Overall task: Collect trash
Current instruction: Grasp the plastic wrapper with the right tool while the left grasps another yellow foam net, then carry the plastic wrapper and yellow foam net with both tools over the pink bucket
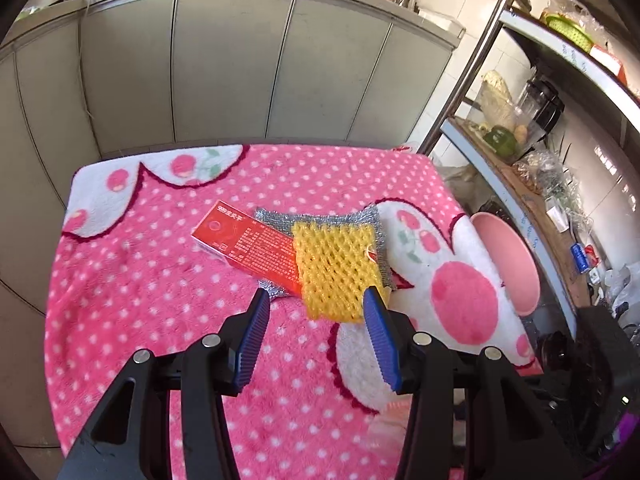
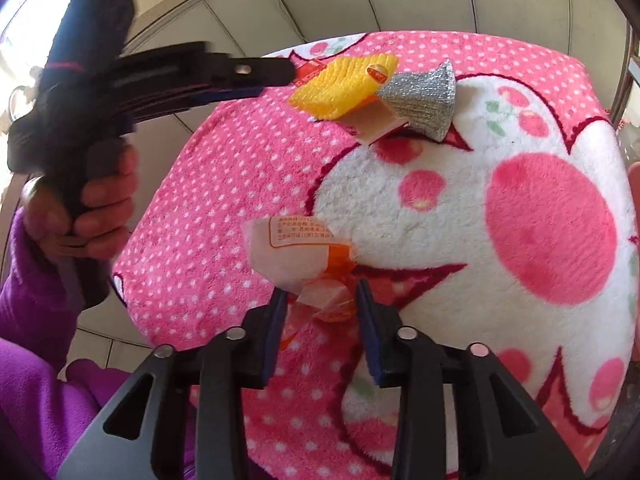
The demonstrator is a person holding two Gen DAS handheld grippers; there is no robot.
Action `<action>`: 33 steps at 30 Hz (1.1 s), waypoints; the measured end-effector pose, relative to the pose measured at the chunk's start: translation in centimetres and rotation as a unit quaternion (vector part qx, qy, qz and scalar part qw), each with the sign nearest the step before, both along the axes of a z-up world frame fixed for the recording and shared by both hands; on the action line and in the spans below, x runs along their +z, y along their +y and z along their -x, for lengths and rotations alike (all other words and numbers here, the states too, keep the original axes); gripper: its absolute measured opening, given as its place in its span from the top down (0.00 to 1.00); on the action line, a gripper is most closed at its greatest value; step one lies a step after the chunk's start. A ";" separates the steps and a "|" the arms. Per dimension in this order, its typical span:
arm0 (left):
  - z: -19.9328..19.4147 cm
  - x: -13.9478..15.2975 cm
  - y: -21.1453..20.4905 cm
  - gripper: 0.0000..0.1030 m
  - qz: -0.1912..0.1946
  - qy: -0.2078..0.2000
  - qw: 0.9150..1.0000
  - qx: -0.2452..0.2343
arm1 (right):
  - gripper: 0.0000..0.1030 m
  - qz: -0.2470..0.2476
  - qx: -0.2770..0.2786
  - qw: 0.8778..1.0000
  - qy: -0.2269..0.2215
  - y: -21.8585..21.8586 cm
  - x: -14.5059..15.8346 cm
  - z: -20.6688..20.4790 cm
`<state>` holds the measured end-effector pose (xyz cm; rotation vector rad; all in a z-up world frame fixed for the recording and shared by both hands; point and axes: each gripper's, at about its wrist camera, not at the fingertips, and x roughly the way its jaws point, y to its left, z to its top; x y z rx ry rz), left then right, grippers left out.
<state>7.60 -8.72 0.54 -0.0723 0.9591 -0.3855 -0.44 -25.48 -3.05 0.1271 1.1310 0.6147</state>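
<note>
A red box (image 1: 248, 240) lies on a silver scouring cloth (image 1: 360, 216), and a yellow foam net (image 1: 336, 268) rests on both in the middle of the pink dotted blanket (image 1: 160, 280). My left gripper (image 1: 316, 292) is open at the net's near edge, and its right fingertip overlaps the net's corner. In the right wrist view the same gripper (image 2: 288, 74) shows blurred beside the yellow net (image 2: 340, 84) and the silver cloth (image 2: 424, 100). My right gripper (image 2: 320, 288) is shut on the crumpled orange end of a clear plastic wrapper (image 2: 288, 248), just above the blanket.
A pink bin (image 1: 508, 256) stands off the table's right edge. A metal rack (image 1: 520, 200) with bottles and bags is behind it. Grey cabinets (image 1: 240, 60) run along the far side. A hand (image 2: 104, 200) and a purple sleeve (image 2: 36, 360) are at the left.
</note>
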 end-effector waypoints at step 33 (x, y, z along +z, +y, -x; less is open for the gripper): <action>3.5 5.9 -10.8 0.93 0.055 -0.054 0.992 -0.096 | 0.73 0.010 -0.268 0.955 -0.129 -17.8 5.6 5.5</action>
